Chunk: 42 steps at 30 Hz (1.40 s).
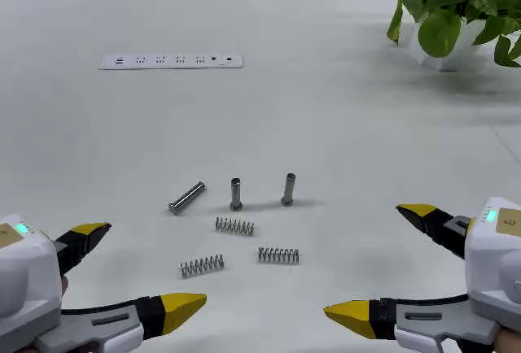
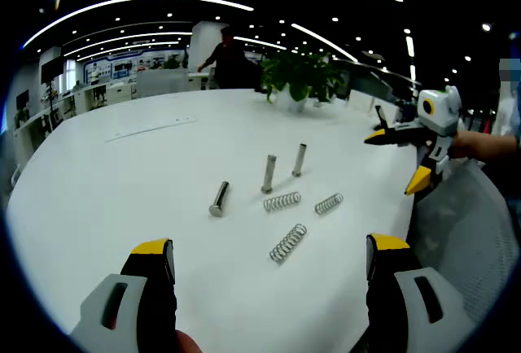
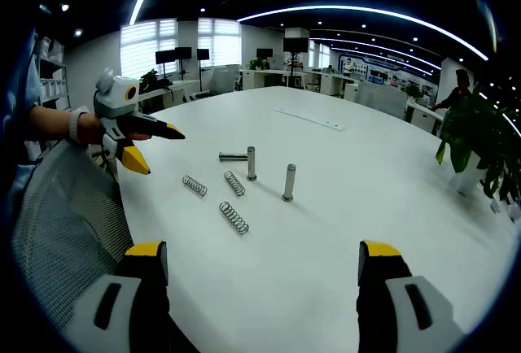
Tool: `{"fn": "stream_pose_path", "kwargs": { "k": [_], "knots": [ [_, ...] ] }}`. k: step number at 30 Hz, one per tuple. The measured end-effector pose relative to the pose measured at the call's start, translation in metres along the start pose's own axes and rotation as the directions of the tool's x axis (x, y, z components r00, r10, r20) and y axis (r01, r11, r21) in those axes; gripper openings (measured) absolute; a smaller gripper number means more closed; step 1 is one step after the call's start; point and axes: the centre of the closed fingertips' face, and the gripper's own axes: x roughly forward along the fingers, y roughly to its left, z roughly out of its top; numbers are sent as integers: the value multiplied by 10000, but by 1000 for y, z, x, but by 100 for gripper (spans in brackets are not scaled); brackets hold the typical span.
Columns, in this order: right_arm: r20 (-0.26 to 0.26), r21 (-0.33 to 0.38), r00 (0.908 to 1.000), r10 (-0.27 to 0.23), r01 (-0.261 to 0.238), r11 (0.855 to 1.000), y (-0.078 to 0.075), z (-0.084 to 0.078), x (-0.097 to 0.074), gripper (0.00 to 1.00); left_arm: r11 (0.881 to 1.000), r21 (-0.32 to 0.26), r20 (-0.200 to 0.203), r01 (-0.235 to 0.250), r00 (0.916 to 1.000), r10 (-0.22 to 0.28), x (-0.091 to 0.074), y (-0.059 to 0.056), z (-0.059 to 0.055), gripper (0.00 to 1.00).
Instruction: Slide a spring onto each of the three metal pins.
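My left claw [image 1: 151, 263] and right claw [image 1: 366, 261] sit nearest, both spread wide and holding nothing. Nothing is threaded yet, so I judge this the start. Next I must pinch one spring [image 1: 234, 225] lightly and line it up over a pin [image 1: 236, 193]. Three small bare coils lie on the tabletop [image 1: 342, 117] just before the pins: two upright, the fallen pin [image 1: 186, 198] leftmost.

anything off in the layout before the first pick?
One metal pin lies on its side, left of the middle pin and right pin, which stand upright. The three springs lie loose in front, none on a pin. No damage visible.
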Motion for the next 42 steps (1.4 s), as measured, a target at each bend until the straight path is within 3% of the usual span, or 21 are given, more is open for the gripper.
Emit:
{"fn": "stream_pose_path", "kwargs": {
  "k": [29, 42],
  "knots": [
    [6, 19, 10000, -1, 1, 10000, 0, -2, 0, 99, 10000, -86, -36, 7, 10000, -8, 0, 3, -1, 100],
    [63, -73, 10000, 54, -53, 10000, 1, 0, 1, 99, 9999, -12, -386, 140, 9992, -141, 2, 0, -4, 100]
  ]
}}
